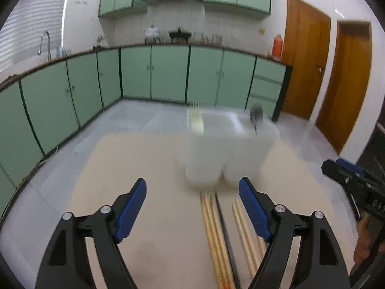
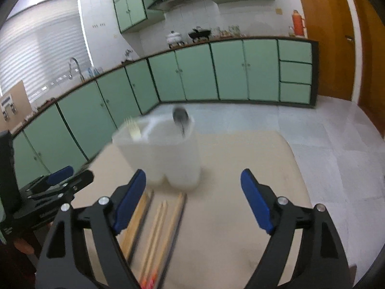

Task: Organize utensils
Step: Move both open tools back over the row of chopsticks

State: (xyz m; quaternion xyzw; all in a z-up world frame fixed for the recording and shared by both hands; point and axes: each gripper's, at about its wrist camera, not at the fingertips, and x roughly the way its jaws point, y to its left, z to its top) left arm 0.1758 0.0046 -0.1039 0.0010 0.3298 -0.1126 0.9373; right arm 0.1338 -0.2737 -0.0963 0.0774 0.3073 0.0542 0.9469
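- On your worktop (image 1: 144,159), the two-compartment holder (image 1: 223,149) stands at frame centre.
- A fork (image 1: 196,118) sits in its left compartment, a spoon (image 1: 255,115) in its right.
- Chopsticks (image 1: 216,231) lie before the holder, toward the lower edge.
- Cabinets (image 1: 154,72) run behind.

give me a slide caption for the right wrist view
Open right gripper above chopsticks lying before a white holder on the table.

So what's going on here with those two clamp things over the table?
A person holds a gripper in each hand above a beige table in a kitchen. Both the left gripper and right gripper have open, empty jaws. Wooden chopsticks lie before a white utensil holder that already holds a fork and a spoon.
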